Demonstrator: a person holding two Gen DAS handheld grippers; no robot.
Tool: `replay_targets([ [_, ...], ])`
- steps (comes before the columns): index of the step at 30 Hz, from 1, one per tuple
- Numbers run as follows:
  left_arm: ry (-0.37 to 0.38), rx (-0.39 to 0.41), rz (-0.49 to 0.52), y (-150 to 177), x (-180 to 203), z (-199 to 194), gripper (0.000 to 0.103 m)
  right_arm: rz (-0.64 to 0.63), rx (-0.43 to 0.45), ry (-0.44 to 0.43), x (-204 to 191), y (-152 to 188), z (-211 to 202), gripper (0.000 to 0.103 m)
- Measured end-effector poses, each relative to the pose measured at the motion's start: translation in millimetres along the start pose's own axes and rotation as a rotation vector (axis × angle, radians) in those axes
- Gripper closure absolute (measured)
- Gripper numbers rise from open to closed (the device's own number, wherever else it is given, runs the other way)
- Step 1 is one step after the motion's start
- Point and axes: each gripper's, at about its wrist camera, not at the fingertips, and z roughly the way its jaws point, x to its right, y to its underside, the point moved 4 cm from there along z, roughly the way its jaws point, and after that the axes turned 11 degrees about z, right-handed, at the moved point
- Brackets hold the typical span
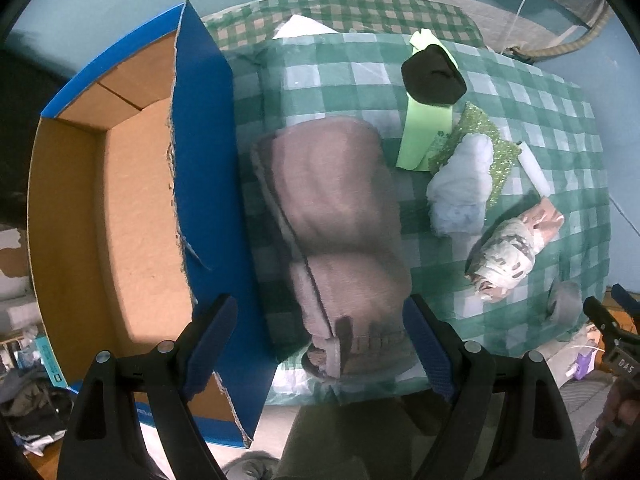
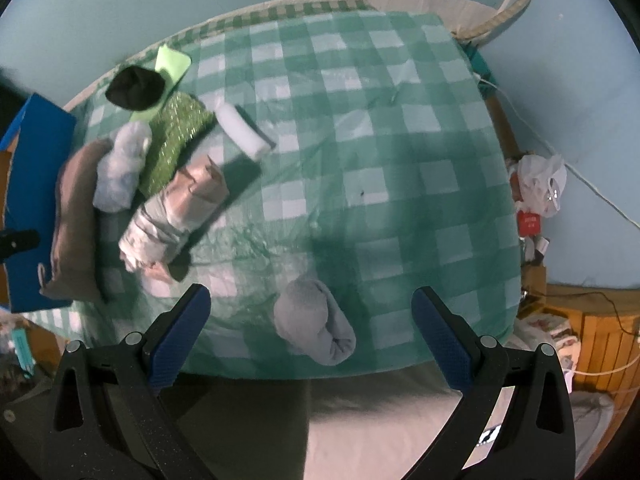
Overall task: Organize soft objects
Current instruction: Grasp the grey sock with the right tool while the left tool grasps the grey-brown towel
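Your left gripper [image 1: 320,344] hangs with its fingers spread wide and gripping nothing, straddling the near end of the folded brown blanket [image 1: 340,224], which lies on the green checked cloth [image 1: 552,128] just beside the blue wall of the open cardboard box [image 1: 120,208]. Your right gripper [image 2: 310,336] is likewise spread apart and unloaded, with the rolled grey sock [image 2: 316,326] lying between its fingers near the cloth's front edge. Farther off you have a cluster: the camouflage roll [image 2: 172,212], the pale blue fluffy bundle [image 2: 120,168] touching the blanket, the glittery green piece [image 2: 176,136], the white roll [image 2: 244,132], and the black item [image 2: 134,88] resting on a lime green sheet [image 2: 172,62].
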Motion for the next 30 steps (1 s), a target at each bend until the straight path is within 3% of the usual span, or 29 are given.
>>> replay_targets([
  [9,-0.026,-0.015,-0.024,11,-13,4,0.017,-0.034,-0.043,0.024,6,14,22,0.002],
  [16,0.026,-0.025,-0.015,12,-5,1,0.017,-0.041,-0.076,0.042,14,22,44,0.009],
  [22,0.046,-0.044,0.038,8,19,6,0.017,-0.045,-0.102,0.025,18,29,59,0.023],
  [25,0.034,-0.057,0.041,4,24,13,0.017,-0.076,-0.109,0.027,16,31,63,0.04],
  [26,0.034,-0.061,0.036,3,24,15,0.017,-0.09,-0.116,0.033,15,32,64,0.051],
  [30,0.031,-0.087,0.021,-4,27,29,0.017,-0.093,-0.114,0.006,13,34,65,0.066],
])
